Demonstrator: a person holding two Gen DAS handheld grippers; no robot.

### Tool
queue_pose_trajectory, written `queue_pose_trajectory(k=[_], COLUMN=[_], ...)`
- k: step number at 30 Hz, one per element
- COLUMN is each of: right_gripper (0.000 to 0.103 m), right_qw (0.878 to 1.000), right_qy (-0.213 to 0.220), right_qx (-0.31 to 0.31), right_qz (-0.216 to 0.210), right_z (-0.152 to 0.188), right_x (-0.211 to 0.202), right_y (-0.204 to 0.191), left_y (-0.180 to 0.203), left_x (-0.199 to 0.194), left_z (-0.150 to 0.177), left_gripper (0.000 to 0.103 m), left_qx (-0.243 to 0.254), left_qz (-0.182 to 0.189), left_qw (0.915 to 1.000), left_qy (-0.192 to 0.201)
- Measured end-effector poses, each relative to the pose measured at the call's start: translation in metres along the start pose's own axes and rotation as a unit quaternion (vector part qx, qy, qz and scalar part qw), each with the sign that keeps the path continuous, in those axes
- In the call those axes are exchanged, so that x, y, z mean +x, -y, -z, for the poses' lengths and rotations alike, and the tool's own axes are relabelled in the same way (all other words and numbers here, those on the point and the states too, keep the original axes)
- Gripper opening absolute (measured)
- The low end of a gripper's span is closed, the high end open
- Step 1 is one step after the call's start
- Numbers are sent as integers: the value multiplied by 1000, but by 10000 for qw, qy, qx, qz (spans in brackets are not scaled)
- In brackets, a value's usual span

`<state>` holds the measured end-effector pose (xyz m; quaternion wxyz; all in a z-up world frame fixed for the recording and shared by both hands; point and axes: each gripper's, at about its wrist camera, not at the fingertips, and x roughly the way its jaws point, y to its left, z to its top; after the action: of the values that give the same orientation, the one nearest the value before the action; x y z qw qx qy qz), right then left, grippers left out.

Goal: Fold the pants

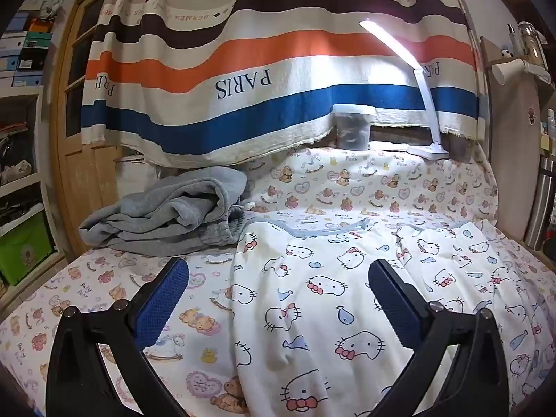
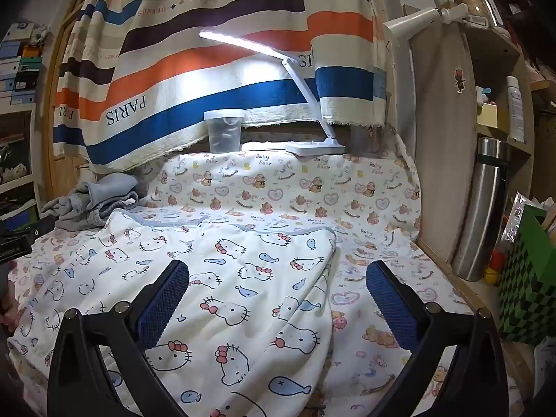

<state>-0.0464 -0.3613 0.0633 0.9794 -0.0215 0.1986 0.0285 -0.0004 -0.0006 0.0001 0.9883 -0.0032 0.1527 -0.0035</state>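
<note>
Spreading across the middle of the tabletop (image 2: 382,187), the white cat-print pants (image 2: 222,278) lie flat on the bear-print cover, their blue-trimmed waistband toward the far edge and the legs running back toward me at the near edge. So the long axis runs far-to-near, straight along both my tongs. My left tongs (image 1: 278,299) hang just above the garment's left border, jaws wide apart and holding nothing; my right tongs (image 2: 278,299) hang over its right border, equally spread and empty. Neither is clearly nearer: each straddles its own side. I think the cloth sags off the near edge, though the fisheye rim blurs that. A crumpled grey garment (image 1: 166,215) sits at the far left corner, touching the pants. A lit desk lamp (image 2: 278,69) and plastic tub (image 2: 224,132) stand along the far edge.
</note>
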Motion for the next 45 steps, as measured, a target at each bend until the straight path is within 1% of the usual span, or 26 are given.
queue_pose_trajectory(k=[2, 6, 8, 9, 11, 12, 18, 38, 45], right_gripper=[103, 103, 103, 103, 103, 103, 103, 103, 103], right_qw=[10000, 10000, 10000, 10000, 9999, 9999, 9997, 9998, 9999], right_qy=[8, -22, -54, -91, -139, -152, -216, -171, -37], right_qx=[-19, -16, -16, -28, -65, -70, -61, -105, -95], right_qz=[8, 1, 18, 18, 26, 19, -2, -36, -50], right_z=[0, -1, 0, 2, 4, 5, 2, 1, 0], right_x=[0, -1, -3, 6, 8, 8, 9, 6, 0], right_y=[0, -1, 1, -3, -5, -6, -4, -4, -4], left_y=[2, 4, 3, 3, 6, 3, 3, 3, 3], left_x=[-1, -4, -3, -4, -5, 0, 1, 1, 1], left_z=[0, 1, 1, 1, 1, 1, 1, 2, 2], left_gripper=[103, 103, 103, 103, 103, 103, 103, 103, 103], left_qx=[62, 23, 70, 65, 63, 78, 83, 78, 83], left_qz=[-29, -60, -18, -17, -42, -62, -24, -4, -9], left_qw=[10000, 10000, 10000, 10000, 10000, 9999, 10000, 10000, 10000], left_qy=[44, 40, 22, 22, 3, -24, -36, -40, -48])
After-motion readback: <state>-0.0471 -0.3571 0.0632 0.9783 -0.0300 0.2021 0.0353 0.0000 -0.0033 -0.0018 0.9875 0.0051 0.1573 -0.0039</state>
